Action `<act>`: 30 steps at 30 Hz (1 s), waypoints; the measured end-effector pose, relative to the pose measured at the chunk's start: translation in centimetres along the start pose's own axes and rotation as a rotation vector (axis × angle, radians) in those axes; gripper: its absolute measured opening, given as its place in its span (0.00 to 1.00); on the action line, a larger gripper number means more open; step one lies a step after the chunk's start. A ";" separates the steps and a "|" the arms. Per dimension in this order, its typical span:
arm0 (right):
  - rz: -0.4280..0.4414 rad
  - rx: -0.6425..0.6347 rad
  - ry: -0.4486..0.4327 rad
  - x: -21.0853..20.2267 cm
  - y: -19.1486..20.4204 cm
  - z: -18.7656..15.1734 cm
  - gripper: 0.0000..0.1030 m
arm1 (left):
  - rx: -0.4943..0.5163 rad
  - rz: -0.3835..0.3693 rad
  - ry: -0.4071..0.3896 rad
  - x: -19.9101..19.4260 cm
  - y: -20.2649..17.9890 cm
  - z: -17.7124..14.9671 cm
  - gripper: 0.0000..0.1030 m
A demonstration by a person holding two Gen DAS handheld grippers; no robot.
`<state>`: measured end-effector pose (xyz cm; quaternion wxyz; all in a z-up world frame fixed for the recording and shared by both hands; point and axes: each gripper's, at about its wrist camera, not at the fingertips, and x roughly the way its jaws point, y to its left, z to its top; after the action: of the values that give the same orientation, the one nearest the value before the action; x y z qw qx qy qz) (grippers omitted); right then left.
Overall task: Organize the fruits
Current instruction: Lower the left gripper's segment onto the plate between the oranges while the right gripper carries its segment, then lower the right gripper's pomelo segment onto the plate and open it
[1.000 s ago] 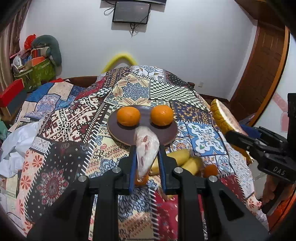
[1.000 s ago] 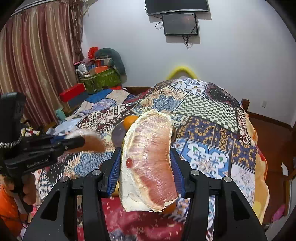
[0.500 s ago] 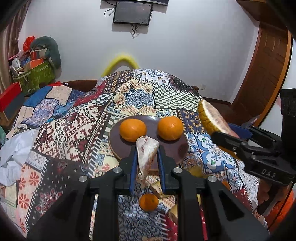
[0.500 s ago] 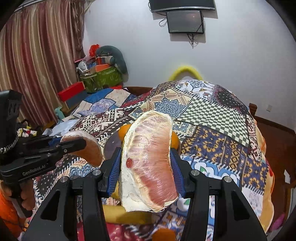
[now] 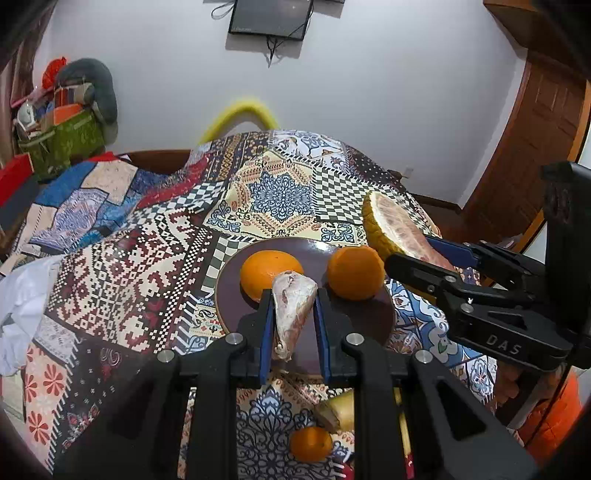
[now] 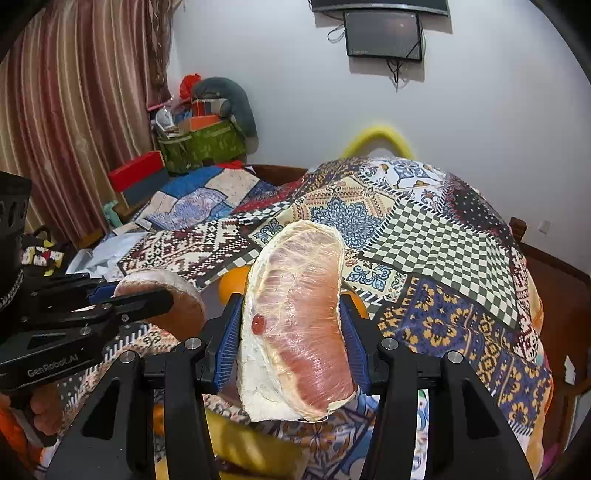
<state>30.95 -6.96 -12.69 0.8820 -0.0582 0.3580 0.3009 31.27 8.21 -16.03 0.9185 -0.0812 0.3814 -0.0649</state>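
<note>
Left wrist view: left gripper [image 5: 293,314] is clamped on a small pomelo wedge [image 5: 291,310], blue pads touching both sides, wedge hanging point-up w/ pale pith edge down, held over the near part of a dark plate [image 5: 229,291]. Plate sits on a patchwork quilt [image 5: 122,266] and carries 2 oranges: left orange [image 5: 267,267] just behind the wedge, right orange [image 5: 355,272] beside it, the two apart. Right gripper [image 5: 413,254] comes in from the right, closed on a big pomelo slice [image 5: 391,229], yellow rind facing left, pink flesh up; slice is near the plate's right rim, just above/beside the right orange, can't tell if touching. Low in frame, between the left gripper's arms, a small orange [image 5: 311,444] lies on the quilt next to a banana [image 5: 341,410], mostly hidden. Right wrist view: right gripper [image 6: 291,332] squeezes the big slice [image 6: 299,317] between blue pads, cut face toward the cam, wrapped in film, white pith along left and bottom edges. Behind it bits of orange [image 6: 231,286] peek out on either side; plate mostly hidden here. Left gripper [image 6: 147,299] enters from the left w/ its wedge [image 6: 173,299] gripped, rounded side up, near the slice but apart. Banana [image 6: 236,439] is blurry under the right gripper. Bkgd: wall monitor [image 6: 382,35], curtain [image 6: 74,122], green bag [image 6: 201,146] of clutter, wooden door [image 5: 532,147].
</note>
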 end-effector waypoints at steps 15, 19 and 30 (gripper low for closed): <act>-0.027 -0.058 0.111 4.9 0.2 0.7 0.46 | -0.015 -0.013 0.029 3.3 1.5 1.7 0.20; -0.040 -0.088 0.131 5.4 0.3 0.5 0.46 | -0.042 0.010 0.034 4.1 2.6 1.9 0.20; -0.043 -0.113 0.126 5.9 0.8 0.9 0.47 | -0.063 0.065 0.115 6.1 4.0 0.6 0.32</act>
<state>34.35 -3.16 -15.91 0.8593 -0.1345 0.3940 0.2972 36.24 11.11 -20.63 0.8937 -0.0937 0.4378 -0.0275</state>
